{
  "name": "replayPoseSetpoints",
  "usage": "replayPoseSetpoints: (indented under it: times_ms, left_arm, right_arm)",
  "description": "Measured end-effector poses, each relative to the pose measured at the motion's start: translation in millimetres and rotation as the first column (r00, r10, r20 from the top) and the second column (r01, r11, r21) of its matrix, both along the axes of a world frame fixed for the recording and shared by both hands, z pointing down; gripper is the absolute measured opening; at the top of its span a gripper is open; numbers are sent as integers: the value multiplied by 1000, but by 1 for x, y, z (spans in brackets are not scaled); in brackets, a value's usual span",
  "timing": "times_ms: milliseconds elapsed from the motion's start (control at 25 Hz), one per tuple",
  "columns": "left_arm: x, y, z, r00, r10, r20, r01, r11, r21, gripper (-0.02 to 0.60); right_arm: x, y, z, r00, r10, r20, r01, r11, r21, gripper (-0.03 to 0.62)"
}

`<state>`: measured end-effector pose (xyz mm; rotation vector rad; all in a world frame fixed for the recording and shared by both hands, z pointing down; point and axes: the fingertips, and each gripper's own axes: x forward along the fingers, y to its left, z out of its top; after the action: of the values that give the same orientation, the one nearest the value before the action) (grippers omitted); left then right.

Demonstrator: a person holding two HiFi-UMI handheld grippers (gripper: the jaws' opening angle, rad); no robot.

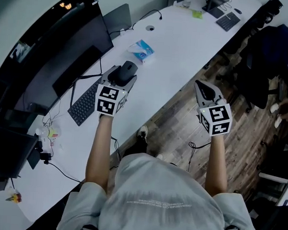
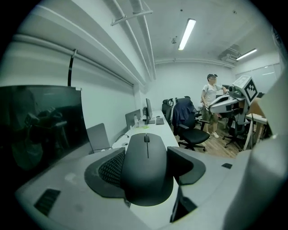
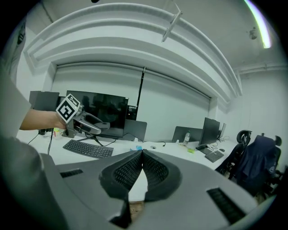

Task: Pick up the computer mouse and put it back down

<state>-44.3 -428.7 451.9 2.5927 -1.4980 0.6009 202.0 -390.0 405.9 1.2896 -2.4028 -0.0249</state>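
Note:
A black computer mouse (image 1: 126, 74) sits between the jaws of my left gripper (image 1: 129, 68), above the white desk (image 1: 188, 46) and just right of the keyboard. In the left gripper view the mouse (image 2: 147, 175) fills the gap, with both ribbed pads against its sides and its wheel facing away. The left gripper (image 2: 146, 152) is shut on it. My right gripper (image 1: 201, 83) hangs off the desk's front edge over the wooden floor. Its jaws meet at the tips (image 3: 142, 152) with nothing between them.
A black keyboard (image 1: 86, 103) and a large dark monitor (image 1: 64, 57) lie left of the mouse. A blue-and-white pack (image 1: 141, 50) lies beyond it, and a laptop (image 1: 118, 19) stands behind. Office chairs (image 1: 266, 61) stand on the floor at right. A person (image 2: 209, 101) stands far off.

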Motion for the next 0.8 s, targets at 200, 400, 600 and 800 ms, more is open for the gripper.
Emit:
replayPoseSetpoints:
  times_ms: [200, 400, 600, 800]
  left_arm:
    - [0, -46, 43, 1000, 28, -14, -29, 996, -90, 288]
    - [-2, -79, 85, 999, 42, -20, -45, 985, -169, 288]
    - [3, -100, 125, 998, 63, -16, -65, 966, -249, 288]
    - [9, -116, 167, 997, 81, -14, -81, 943, -322, 288]
  right_arm:
    - [-8, -38, 15, 1000, 23, -7, -24, 999, -34, 2]
    - [-20, -68, 34, 999, 28, -23, -30, 997, -76, 2]
    - [-26, -86, 55, 999, 33, -32, -36, 991, -128, 2]
    - [-28, -96, 73, 998, 47, -45, -54, 983, -174, 2]
